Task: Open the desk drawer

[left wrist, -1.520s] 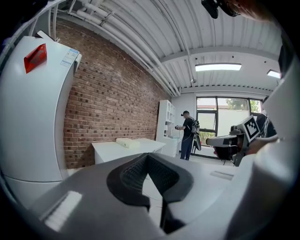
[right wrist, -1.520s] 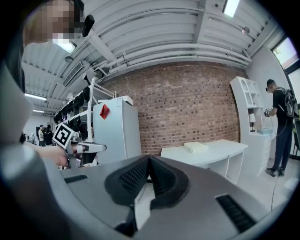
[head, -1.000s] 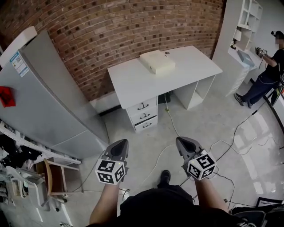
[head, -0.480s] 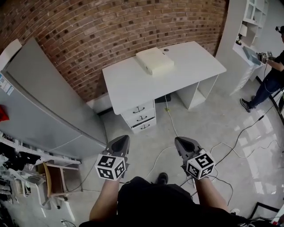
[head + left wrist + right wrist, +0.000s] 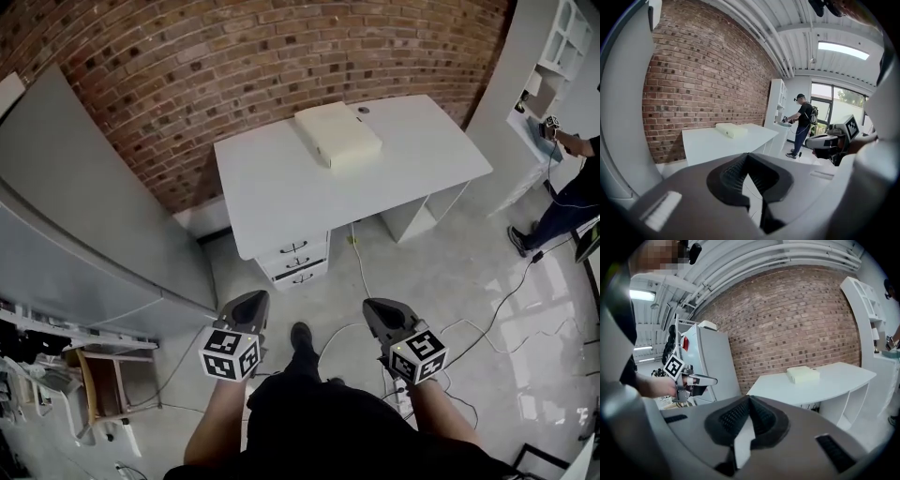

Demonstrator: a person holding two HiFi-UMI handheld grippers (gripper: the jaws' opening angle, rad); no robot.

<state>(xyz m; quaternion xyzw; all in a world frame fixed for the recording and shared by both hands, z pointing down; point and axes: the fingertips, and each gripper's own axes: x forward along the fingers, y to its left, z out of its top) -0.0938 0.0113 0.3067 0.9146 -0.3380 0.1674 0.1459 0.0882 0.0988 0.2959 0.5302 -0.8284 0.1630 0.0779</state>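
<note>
Holding shut on both sides: left tongs (image 5: 250, 300) closed tip to tip with nothing between the pads, right tongs (image 5: 379, 309) the same, closed and empty. Both are out in front of the person at about the same height, side by side and apart, over open floor (image 5: 441, 272), touching nothing. Each gripper view confirms it: the jaws meet at the tips with only background behind them.

The desk (image 5: 281, 192) is white and stands against the brick wall (image 5: 234, 66), well ahead of both tongs. The drawer stack (image 5: 298, 263) sits under the desk's left end as the head view shows it. It has three drawers with dark handles, all fronts flush and closed, so the contents are hidden. The right end of the desk stands on an open white panel leg.

A flat cream box (image 5: 337, 137) sits on the desktop near the wall edge, lid down; I can't tell what's in it.

A tall grey cabinet (image 5: 84, 225) stands left of the desk. Cables (image 5: 361, 267) trail across the floor from under the desk towards the person's shoe (image 5: 301, 335). There is a white shelf unit (image 5: 558, 47) at far right with another person (image 5: 574, 192) standing beside it, and a wooden chair (image 5: 94, 384) at lower left.
</note>
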